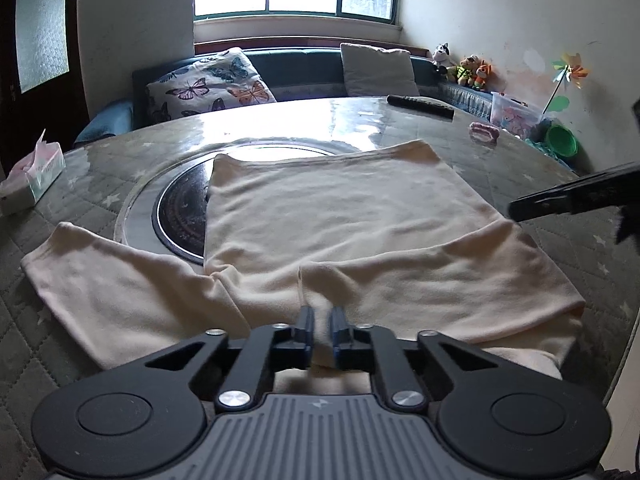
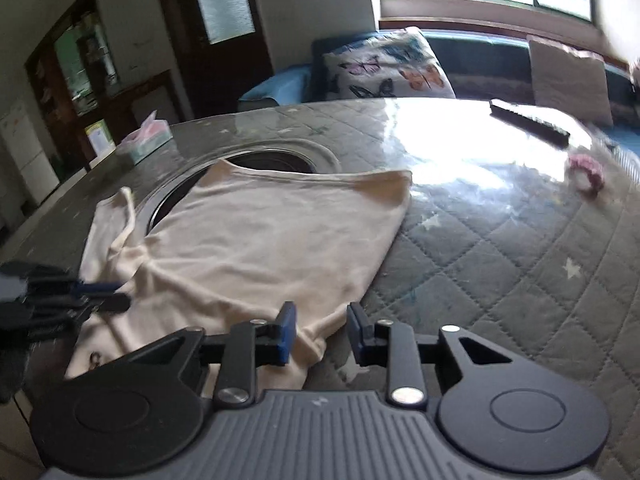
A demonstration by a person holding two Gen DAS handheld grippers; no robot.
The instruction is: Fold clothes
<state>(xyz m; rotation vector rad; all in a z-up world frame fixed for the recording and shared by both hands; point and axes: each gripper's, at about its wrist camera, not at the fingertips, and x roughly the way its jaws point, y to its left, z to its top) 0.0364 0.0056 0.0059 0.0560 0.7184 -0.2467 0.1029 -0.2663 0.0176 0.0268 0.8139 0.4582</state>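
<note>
left view: left gripper [image 1: 321, 326] fingers nearly closed, pinching the folded-in sleeve cuff of the cream shirt [image 1: 340, 216], which lies flat on the quilted table [image 1: 560, 248].
left risk: thin pinch, cuff may slip out and unfold.
right view: right gripper [image 2: 322, 334] jaws apart, holding nothing, straddling the shirt's near edge.
right risk: closing could snag the table cover or drag the hem off the edge.

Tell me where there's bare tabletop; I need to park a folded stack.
Free: quilted table right of the cream shirt, short of the pink hair tie and black remote. Crowded: left side, with sleeve and tissue box.
</note>
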